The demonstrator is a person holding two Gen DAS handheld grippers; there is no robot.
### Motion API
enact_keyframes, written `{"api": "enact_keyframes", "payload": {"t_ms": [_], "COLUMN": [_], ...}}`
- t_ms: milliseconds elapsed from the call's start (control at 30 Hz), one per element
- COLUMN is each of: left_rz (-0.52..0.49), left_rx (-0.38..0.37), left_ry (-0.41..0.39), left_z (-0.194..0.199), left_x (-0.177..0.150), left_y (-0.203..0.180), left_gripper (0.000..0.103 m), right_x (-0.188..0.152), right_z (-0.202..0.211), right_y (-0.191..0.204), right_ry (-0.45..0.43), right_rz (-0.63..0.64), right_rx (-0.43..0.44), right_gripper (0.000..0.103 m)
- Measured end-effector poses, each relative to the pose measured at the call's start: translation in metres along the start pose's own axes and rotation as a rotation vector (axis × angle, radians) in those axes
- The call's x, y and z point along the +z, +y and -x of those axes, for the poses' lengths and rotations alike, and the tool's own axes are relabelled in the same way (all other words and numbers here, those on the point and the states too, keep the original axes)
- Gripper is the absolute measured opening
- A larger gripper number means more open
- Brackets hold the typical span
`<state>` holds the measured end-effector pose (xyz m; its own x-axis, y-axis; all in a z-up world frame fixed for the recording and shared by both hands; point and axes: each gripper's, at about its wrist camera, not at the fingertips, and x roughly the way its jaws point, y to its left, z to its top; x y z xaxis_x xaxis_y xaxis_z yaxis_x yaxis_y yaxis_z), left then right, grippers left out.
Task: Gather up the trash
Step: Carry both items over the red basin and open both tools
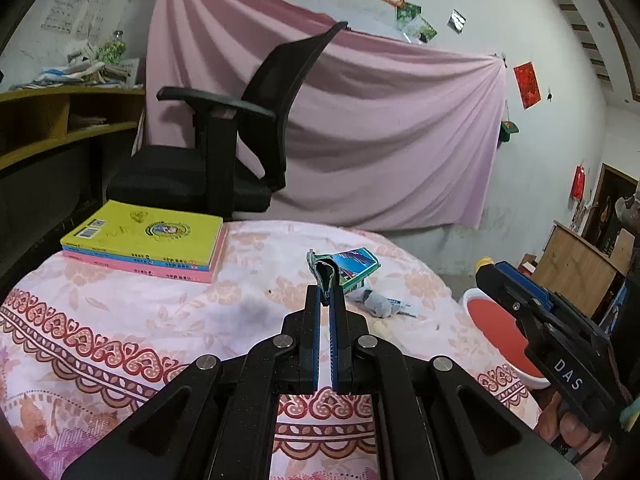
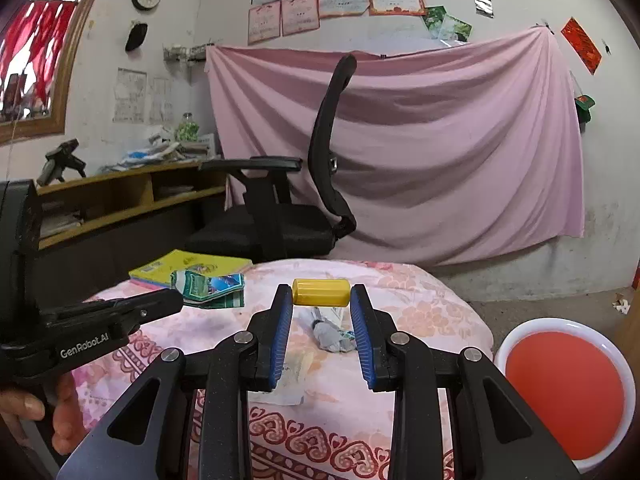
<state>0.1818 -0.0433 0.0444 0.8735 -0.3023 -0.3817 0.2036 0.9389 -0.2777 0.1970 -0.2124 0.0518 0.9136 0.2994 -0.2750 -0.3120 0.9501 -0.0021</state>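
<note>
Home study: desk, office chair, wall certificates.

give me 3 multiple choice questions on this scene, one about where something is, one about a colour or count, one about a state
1. Where does the stack of books lie?
A. on the floral tablecloth
B. on the office chair seat
C. in the bin

2. What colour is the inside of the white-rimmed bin?
A. blue
B. red
C. black

3. What is the right tool doing?
A. hanging open and empty
B. gripping a yellow cap
C. gripping a book

Answers:
1. A, the books rest on the cloth at the table's far left.
2. B, its inside shows red within a white rim.
3. B, the cap sits pinched between its blue pads; the left tool holds a crushed carton.
</note>
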Motion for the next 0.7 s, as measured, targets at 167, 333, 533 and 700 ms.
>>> {"api": "enact_keyframes", "payload": {"t_ms": [167,333,533,700], "left_rz": [-0.014,-0.041,-0.099,-0.152], "left_rx": [0.020,0.045,0.052,0.035], "left_ry": [-0.027,-0.057,-0.105,-0.144], "left_z": [0.008,0.011,0.018,0.022], "left_x": [0.000,0.001,0.000,0.000], "left_y": [-0.004,-0.012,-0.029,-0.047], "left_gripper": [0.002,0.002,0.002,0.002], "right_x": [0.002,0.003,0.003,0.003], "right_z": [0.010,0.021,0.030,0.035], "right_y": [-0.002,-0.003,-0.011,-0.021], "right_ry": [-0.037,-0.070,-0.095,-0.113], "right_rz": [-0.010,0.002,-0.005,-0.022], "right_rx": [0.015,0.020,0.018,0.006], "right_gripper": [0.028,0.028,0.028,0.028]}}
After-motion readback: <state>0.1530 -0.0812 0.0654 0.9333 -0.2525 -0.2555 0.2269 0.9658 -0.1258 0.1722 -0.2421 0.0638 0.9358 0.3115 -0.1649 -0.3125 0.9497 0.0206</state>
